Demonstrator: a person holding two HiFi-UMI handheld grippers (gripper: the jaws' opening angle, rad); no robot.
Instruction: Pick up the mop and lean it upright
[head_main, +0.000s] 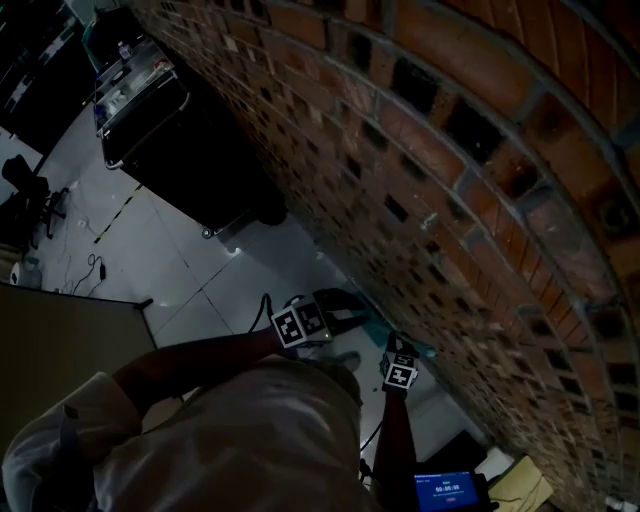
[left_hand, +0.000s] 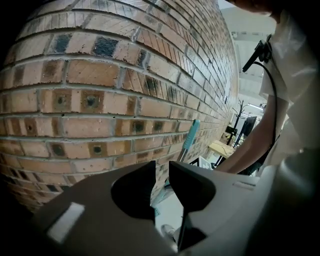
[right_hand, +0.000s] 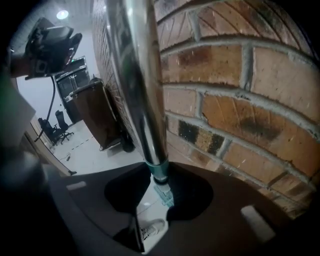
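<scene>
The mop's shiny metal pole runs up along the brick wall. Its teal collar and teal head show below, over the floor. My right gripper is shut on the pole just above the collar. In the head view the teal mop lies between the two marker cubes, close to the wall. My left gripper faces the bricks with a narrow gap between its jaws and nothing in it. The mop's teal grip stands ahead of it to the right, apart from it.
A black wheeled case stands against the wall farther on. An office chair and a floor cable are at the left. A lit tablet is near my feet. A shoe shows below the jaws.
</scene>
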